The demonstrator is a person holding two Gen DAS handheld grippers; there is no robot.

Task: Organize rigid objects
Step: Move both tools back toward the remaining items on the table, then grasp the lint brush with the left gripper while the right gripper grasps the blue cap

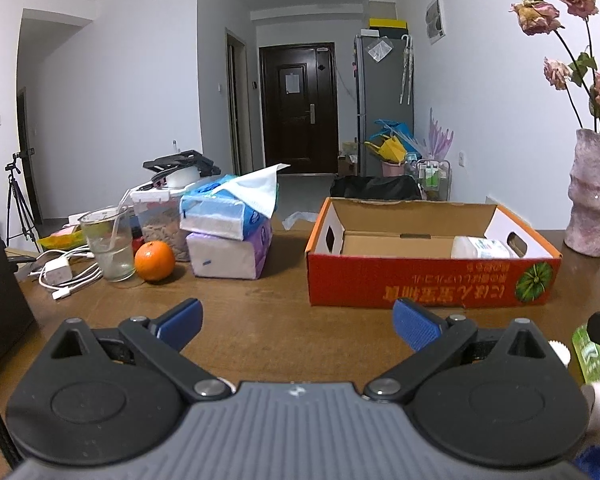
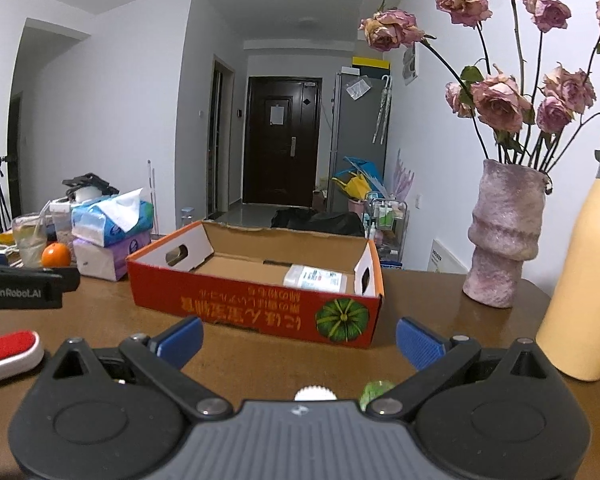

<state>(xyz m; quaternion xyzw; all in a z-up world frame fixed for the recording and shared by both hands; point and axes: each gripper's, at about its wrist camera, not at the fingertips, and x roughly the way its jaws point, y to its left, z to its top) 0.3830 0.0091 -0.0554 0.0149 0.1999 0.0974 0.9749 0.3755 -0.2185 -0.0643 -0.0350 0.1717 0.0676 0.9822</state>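
Observation:
A red cardboard box (image 1: 432, 280) (image 2: 260, 308) stands open on the brown table, with a white labelled bottle (image 1: 484, 248) (image 2: 314, 278) lying in its right end. My left gripper (image 1: 298, 322) hovers open in front of the box, nothing between its blue pads. My right gripper (image 2: 299, 342) is open too, facing the box's right half. A green bottle (image 1: 590, 354) (image 2: 376, 390) lies low at the right gripper's base, mostly hidden. A yellow flask (image 2: 580, 280) stands at the right. A red and white brush (image 2: 8, 352) lies at the left.
A pink vase (image 1: 588, 204) (image 2: 500, 240) of dried roses stands right of the box. Left of it are stacked tissue packs (image 1: 228, 236), an orange (image 1: 155, 261), a glass with a straw (image 1: 108, 244) and white charger cables (image 1: 64, 274). Bare tabletop lies between grippers and box.

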